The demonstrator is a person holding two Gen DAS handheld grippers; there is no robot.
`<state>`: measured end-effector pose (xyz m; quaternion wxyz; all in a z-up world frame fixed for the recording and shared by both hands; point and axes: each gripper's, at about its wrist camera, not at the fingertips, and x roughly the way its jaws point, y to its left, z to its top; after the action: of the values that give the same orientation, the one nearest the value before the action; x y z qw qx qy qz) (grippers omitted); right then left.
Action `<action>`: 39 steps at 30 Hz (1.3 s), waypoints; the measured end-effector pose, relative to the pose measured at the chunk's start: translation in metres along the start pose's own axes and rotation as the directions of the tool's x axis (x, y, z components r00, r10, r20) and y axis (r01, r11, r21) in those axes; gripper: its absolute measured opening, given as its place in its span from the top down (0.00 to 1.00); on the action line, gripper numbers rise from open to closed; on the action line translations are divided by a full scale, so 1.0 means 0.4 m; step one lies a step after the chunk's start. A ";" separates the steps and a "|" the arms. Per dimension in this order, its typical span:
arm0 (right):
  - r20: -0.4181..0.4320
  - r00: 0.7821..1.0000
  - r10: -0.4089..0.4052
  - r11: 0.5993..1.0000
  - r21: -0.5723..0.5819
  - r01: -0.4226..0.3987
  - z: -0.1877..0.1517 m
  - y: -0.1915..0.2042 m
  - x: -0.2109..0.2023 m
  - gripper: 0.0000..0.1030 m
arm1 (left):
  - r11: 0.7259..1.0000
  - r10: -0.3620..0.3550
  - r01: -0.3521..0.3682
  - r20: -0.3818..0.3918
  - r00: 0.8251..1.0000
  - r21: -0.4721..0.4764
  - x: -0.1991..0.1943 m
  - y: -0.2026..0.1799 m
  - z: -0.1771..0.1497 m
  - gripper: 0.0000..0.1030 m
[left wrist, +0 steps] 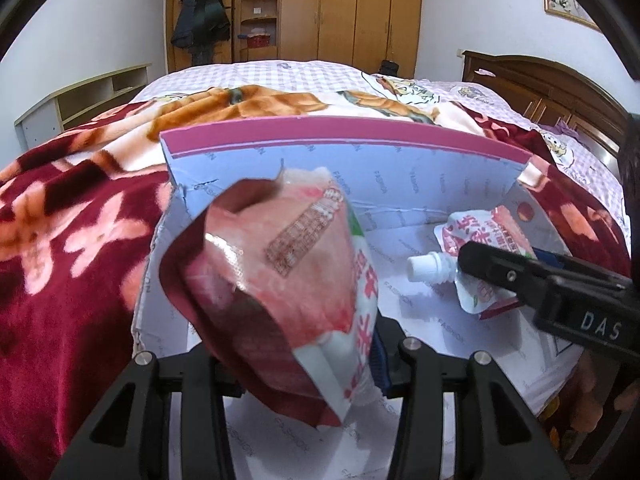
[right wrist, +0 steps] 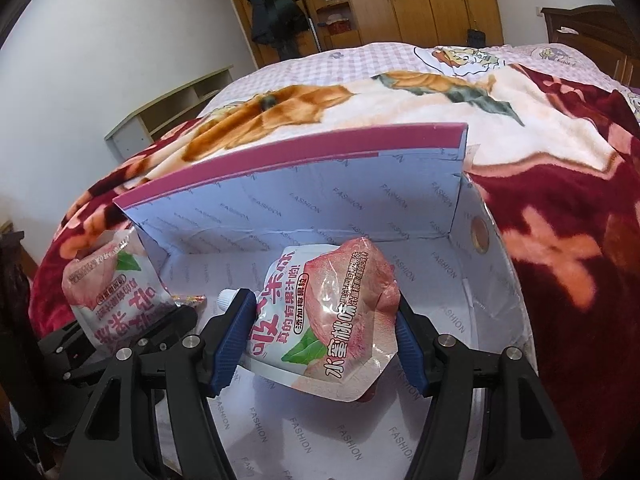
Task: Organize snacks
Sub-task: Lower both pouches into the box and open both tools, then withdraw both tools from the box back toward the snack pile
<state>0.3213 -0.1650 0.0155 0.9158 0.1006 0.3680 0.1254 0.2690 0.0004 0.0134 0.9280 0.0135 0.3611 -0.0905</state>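
Observation:
Two pink peach jelly pouches with white spouts hang over an open cardboard box [left wrist: 340, 136] printed "FASHION", with a magenta rim [right wrist: 280, 160]. My left gripper [left wrist: 296, 344] is shut on one pouch [left wrist: 280, 272], which tilts up over the box's left side and hides the fingertips. In the right wrist view the same pouch [right wrist: 112, 292] shows at the left, with the left gripper [right wrist: 132, 320] under it. My right gripper [right wrist: 322, 300] is shut on the other pouch [right wrist: 332, 320], its blue pads [right wrist: 236, 332] pressing both sides, low inside the box. The left wrist view shows that pouch [left wrist: 488, 240] and the right gripper [left wrist: 480, 268] at the right.
The box lies on a bed under a dark red floral blanket [left wrist: 72, 240] and a pink checked sheet [left wrist: 280, 72]. A wooden wardrobe [left wrist: 352, 16] stands behind the bed. A dark headboard [left wrist: 532, 84] is at the right and a low shelf [left wrist: 84, 96] at the left wall.

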 end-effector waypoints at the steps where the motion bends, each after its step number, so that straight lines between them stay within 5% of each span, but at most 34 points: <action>1: 0.001 1.000 -0.002 1.000 -0.004 0.002 0.001 0.002 -0.001 0.34 | 1.000 -0.002 0.002 -0.001 1.000 -0.001 -0.003 -0.003 -0.002 0.54; 12: 0.025 1.000 -0.004 0.998 -0.054 0.006 0.000 0.027 -0.029 0.21 | 0.999 -0.024 0.023 -0.018 1.000 -0.022 -0.030 -0.011 0.002 0.47; 14: 0.042 0.999 -0.008 0.998 -0.063 0.010 0.003 0.034 -0.042 0.17 | 1.000 -0.024 0.024 0.000 1.000 -0.018 -0.041 -0.014 0.003 0.28; 16: 0.055 0.999 -0.005 0.998 -0.067 0.008 0.004 0.038 -0.056 0.16 | 0.998 0.056 -0.056 0.030 0.998 -0.002 -0.057 -0.020 0.005 0.13; 19: 0.073 0.997 -0.003 0.997 -0.071 0.008 0.002 0.039 -0.075 0.16 | 0.995 0.096 -0.097 0.065 0.993 0.010 -0.078 -0.019 0.008 0.13; 39: 0.083 0.996 0.030 0.997 -0.071 -0.024 -0.013 0.054 -0.192 0.16 | 0.998 0.048 -0.045 0.077 0.996 -0.046 -0.219 -0.014 -0.011 0.13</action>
<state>0.2607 -0.1674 0.0678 0.9316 0.0785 0.3232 0.1464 0.2018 0.0091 0.0691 0.9434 -0.0023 0.3259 -0.0613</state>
